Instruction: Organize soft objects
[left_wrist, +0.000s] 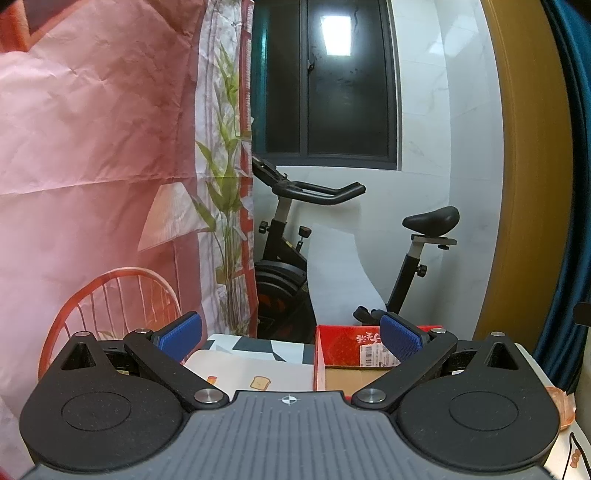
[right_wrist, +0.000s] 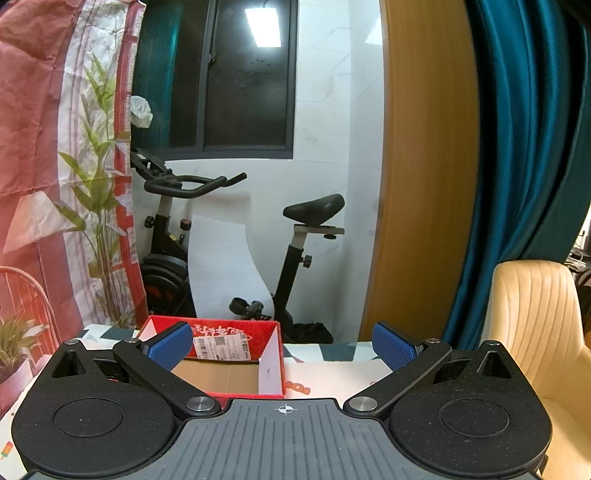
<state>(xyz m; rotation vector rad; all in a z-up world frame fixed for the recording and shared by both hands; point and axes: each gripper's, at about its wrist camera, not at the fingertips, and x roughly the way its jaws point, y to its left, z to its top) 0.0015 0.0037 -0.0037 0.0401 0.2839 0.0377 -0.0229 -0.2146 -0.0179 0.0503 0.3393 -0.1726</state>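
Note:
A red cardboard box (left_wrist: 341, 349) with a brown floor and a shipping label stands open at the far end of the table; in the right wrist view the box (right_wrist: 229, 354) looks empty. My left gripper (left_wrist: 291, 338) is open, held above the table with nothing between its blue pads (left_wrist: 400, 339). My right gripper (right_wrist: 282, 347) is also open and empty, its left pad (right_wrist: 171, 345) in front of the box. No soft object is in sight in either view. An orange thing (left_wrist: 563, 406) peeks out at the right edge of the left wrist view, too hidden to identify.
The table carries a patterned cloth (left_wrist: 255, 369) with small printed pictures. Behind it stand an exercise bike (right_wrist: 295, 236), a white wall, a dark window and a printed backdrop (left_wrist: 92, 166). A cream chair (right_wrist: 535, 332) and teal curtain (right_wrist: 517, 147) are on the right.

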